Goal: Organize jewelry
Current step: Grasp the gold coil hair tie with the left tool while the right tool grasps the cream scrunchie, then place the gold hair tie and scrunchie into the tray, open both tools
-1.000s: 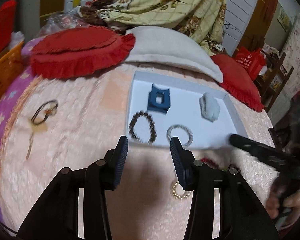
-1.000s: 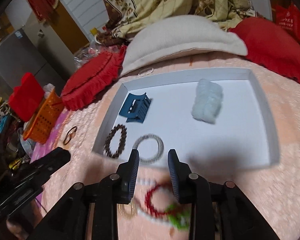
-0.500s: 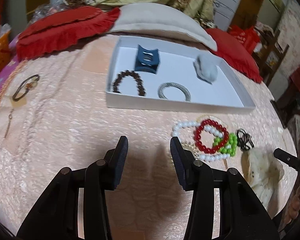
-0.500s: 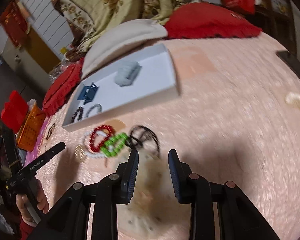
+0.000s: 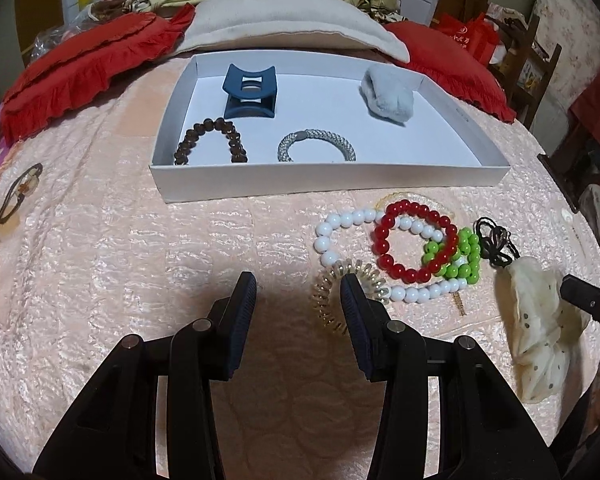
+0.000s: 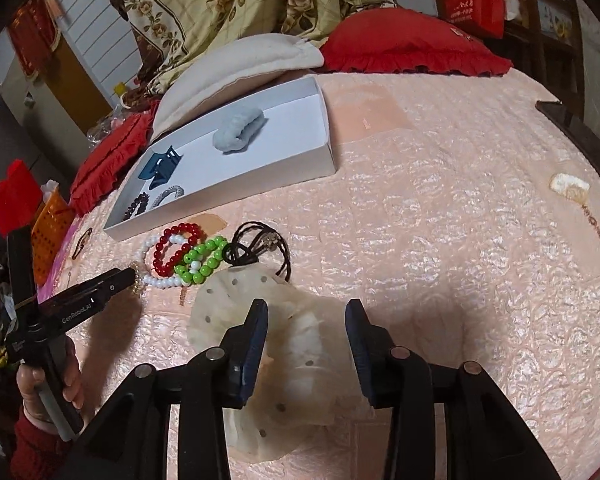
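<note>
right gripper (image 6: 306, 340): jaws opening astride the cream dotted scrunchie (image 6: 284, 344) on the bedspread, having swung from the white tray (image 6: 260, 164) a second ago, pads not yet pressing; left gripper (image 5: 298, 300) parted, empty, beside the gold coil tie (image 5: 340, 292); next pickup likely.

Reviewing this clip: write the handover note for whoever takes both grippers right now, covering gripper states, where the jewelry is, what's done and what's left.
Left gripper: open, empty, beside the gold coil tie.
Right gripper: jaws opening, straddling the cream dotted scrunchie; no grip yet.
Done, in the white tray: blue claw clip, brown bead bracelet, silver bracelet, grey scrunchie.
Left on the bedspread: white, red and green bead bracelets, black cord, coil tie, cream scrunchie, black tie far left.
</note>
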`<action>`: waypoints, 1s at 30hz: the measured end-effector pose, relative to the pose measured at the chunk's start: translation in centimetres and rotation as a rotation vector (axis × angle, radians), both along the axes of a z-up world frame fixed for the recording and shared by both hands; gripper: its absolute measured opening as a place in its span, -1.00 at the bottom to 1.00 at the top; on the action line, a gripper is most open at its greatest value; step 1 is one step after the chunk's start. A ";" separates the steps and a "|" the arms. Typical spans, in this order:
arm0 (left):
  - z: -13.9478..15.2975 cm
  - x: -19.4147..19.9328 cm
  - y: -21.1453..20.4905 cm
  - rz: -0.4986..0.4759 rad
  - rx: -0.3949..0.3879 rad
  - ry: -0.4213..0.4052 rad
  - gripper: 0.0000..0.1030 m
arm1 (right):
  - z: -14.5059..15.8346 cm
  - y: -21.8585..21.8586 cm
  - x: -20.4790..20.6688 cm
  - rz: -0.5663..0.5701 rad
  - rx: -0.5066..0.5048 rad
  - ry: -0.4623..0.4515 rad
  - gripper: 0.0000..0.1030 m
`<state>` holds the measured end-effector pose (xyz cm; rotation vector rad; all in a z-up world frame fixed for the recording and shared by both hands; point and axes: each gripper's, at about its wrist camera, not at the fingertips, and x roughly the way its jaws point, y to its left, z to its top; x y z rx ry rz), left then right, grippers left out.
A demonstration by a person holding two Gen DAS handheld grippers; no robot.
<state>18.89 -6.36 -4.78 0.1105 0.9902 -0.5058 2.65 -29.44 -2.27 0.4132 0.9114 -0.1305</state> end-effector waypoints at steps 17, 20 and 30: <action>0.6 -1.1 0.0 -0.043 -0.051 0.022 -0.83 | -1.9 1.6 -0.3 0.016 -0.003 0.043 -0.24; 1.3 -1.2 0.8 -0.034 -0.083 0.021 -0.83 | -1.9 1.7 -0.3 0.011 -0.010 0.042 -0.24; 2.9 -1.1 3.1 0.018 -0.129 -0.002 -0.83 | -1.3 2.9 -0.4 0.039 -0.056 0.034 -0.67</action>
